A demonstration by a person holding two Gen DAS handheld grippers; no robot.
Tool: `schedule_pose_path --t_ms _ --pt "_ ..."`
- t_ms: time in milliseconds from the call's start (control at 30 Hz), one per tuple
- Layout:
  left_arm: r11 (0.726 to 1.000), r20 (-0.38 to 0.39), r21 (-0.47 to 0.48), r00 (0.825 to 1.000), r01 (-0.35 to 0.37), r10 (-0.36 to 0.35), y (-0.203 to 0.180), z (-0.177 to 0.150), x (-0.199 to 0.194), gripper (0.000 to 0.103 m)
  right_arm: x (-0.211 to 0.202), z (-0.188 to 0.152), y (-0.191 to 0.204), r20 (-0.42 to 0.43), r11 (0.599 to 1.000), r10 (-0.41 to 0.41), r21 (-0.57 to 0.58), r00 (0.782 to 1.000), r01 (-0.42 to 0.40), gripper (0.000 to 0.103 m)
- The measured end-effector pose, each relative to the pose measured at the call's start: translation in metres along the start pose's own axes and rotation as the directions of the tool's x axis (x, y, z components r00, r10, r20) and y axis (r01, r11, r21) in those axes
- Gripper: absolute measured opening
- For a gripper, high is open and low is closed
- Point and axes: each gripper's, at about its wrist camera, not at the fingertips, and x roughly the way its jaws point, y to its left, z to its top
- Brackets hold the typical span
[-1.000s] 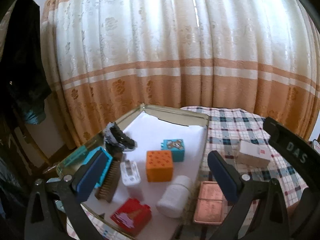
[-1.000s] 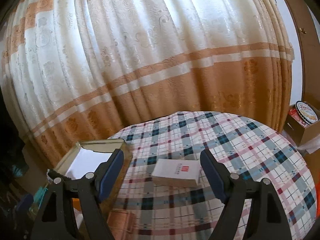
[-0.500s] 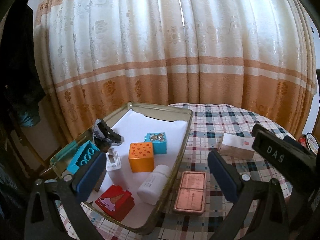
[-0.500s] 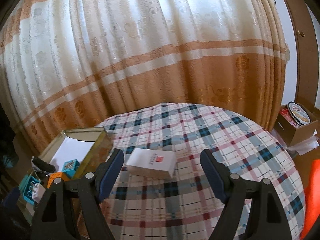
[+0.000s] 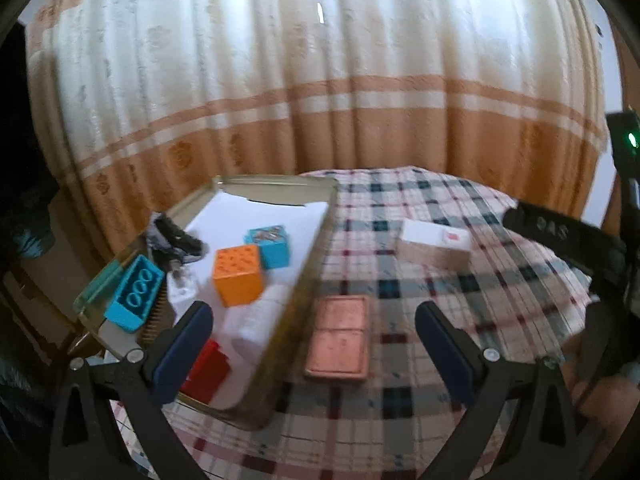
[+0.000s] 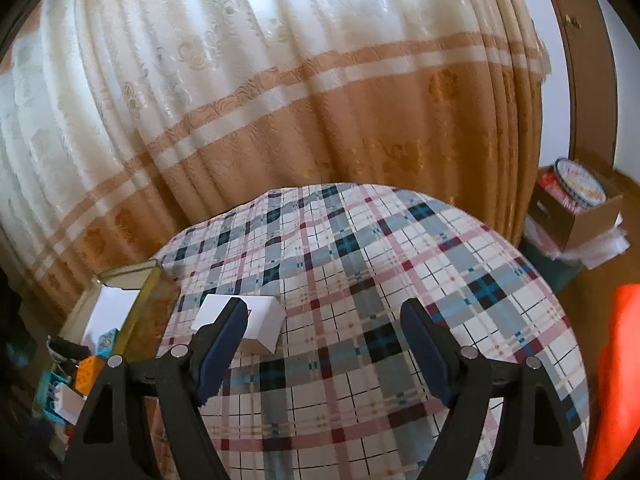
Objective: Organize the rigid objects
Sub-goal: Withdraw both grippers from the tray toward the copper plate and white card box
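A metal tray [image 5: 316, 248] lined with white paper holds an orange block [image 5: 238, 274], a small blue cube [image 5: 270, 246], a blue brick [image 5: 134, 298], a red brick [image 5: 206, 372], a white bottle [image 5: 260, 316] and a black item [image 5: 176, 238]. A pink flat case [image 5: 340, 338] lies on the checked cloth just right of the tray. A white box [image 5: 436, 244] lies farther back; it also shows in the right wrist view [image 6: 260, 320]. My left gripper [image 5: 314, 348] is open and empty above the pink case. My right gripper [image 6: 324, 344] is open and empty, the white box behind its left finger.
A round table under a checked cloth [image 6: 380, 280] stands before an orange and white curtain [image 6: 280, 100]. A cardboard box with a round tin [image 6: 580, 196] sits on the floor at right. An orange object [image 6: 620, 380] is at the right edge.
The left gripper has shifted right, from over the tray to over the pink case. The right gripper has swung right, so the white box now sits behind its left finger.
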Motion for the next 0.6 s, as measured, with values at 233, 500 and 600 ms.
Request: schedule_pose_path --t_ms 233,500,600 --pt "0.989 -0.051 0.146 0.998 -0.019 0.026 -0.043 -0.008 -0.005 0.103 -0.004 -0.001 -0.015 -0.023 0.999 0.006 0.044 1.000 -0.005 0.081" --pt "0.962 -0.136 0.264 0.985 -0.071 0.110 -0.083 -0.019 0.002 0.102 -0.009 0.000 -0.048 -0.036 0.993 -0.029 0.110 0.999 0.033 0.081" --pt "0.958 -0.186 0.279 0.975 -0.070 0.126 -0.089 -0.019 0.013 0.102 -0.009 -0.001 -0.057 -0.044 0.990 -0.027 0.139 0.999 0.033 0.081"
